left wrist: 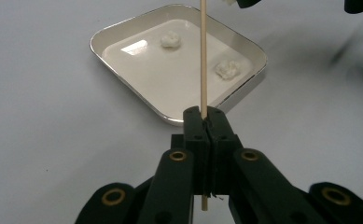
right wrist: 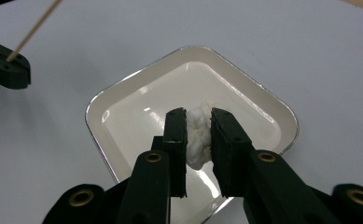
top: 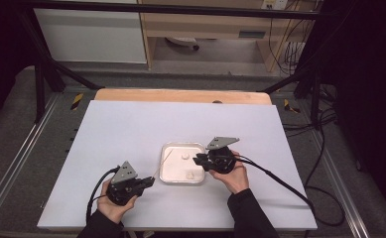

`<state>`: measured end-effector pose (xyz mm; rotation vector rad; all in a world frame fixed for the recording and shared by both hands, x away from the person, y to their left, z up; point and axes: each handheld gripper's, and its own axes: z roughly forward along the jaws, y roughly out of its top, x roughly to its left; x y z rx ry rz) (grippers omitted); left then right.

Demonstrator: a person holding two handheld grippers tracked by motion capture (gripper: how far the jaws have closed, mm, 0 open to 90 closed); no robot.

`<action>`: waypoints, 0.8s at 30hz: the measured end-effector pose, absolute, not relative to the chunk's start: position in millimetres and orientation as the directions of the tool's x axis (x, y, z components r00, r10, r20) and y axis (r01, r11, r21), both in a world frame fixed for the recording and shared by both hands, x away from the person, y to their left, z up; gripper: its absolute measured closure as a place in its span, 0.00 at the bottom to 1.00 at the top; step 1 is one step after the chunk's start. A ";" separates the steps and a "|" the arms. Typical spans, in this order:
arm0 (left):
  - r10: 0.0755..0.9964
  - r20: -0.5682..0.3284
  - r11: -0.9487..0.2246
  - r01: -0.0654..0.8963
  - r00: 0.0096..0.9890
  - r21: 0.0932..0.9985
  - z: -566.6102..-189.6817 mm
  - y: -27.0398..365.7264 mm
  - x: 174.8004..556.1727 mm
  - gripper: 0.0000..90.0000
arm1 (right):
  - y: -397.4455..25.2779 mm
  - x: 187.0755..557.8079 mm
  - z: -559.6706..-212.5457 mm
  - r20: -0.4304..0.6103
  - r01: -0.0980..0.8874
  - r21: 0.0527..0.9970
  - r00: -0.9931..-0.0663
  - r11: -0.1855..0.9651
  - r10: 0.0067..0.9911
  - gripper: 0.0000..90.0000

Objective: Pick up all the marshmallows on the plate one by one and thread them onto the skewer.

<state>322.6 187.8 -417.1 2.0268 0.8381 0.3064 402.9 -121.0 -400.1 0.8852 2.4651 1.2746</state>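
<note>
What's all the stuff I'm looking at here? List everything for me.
Tray: one, white with a silvery rim, middle of the table.
Loose white lumps: two, white, lying in the tray.
Held white lump: one, white, between the right jaws above the tray.
Wooden stick: one, pale tan, clamped in the left jaws.
Table: one, white top.
Left hand-held gripper: one, black, near the tray's left corner.
Right hand-held gripper: one, black, over the tray's right edge.

One white tray point(top: 166, 174) is sitting on the table point(top: 121, 134), three white lumps are showing, two lying in it, and one wooden stick point(left wrist: 203, 70).
</note>
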 end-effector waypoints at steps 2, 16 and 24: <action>0.662 -0.099 -0.372 0.440 0.743 0.817 -417.1 185.6 321.8 0.98 | -123.1 400.3 -394.7 0.079 0.402 0.812 -0.794 0.423 0.603 0.85; 0.623 -0.083 -0.401 0.409 0.778 0.820 -418.0 165.1 316.7 0.98 | -140.8 386.2 -361.7 0.139 0.365 0.876 -0.817 0.315 0.560 0.85; 0.606 -0.074 -0.408 0.389 0.792 0.826 -417.8 154.3 314.1 0.98 | -146.2 384.6 -352.2 0.194 0.373 0.893 -0.823 0.250 0.534 0.85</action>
